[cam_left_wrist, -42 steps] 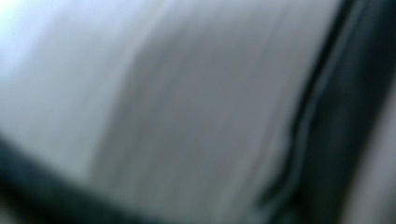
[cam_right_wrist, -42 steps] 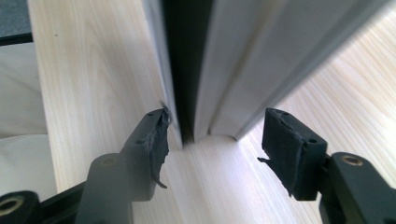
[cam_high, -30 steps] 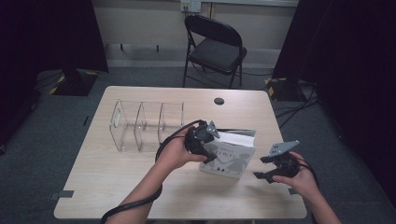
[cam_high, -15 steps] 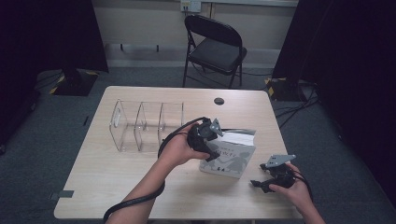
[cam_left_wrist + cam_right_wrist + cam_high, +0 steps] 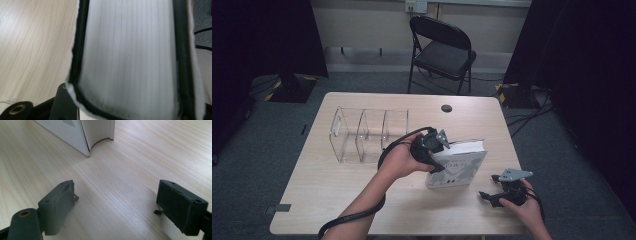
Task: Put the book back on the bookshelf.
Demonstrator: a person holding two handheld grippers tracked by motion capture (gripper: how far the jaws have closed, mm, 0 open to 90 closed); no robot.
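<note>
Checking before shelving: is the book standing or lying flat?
Standing: the book rests upright on its bottom edge on the table.

White hardback book [image 5: 459, 167], dark print on cover, stands upright on its bottom edge, leaning slightly, page block up. Sits on the table at about 4 o'clock from centre.

On the table [image 5: 362, 200], the book [image 5: 459, 170] stands right of the rack [image 5: 362, 132], apparently just apart.
</note>
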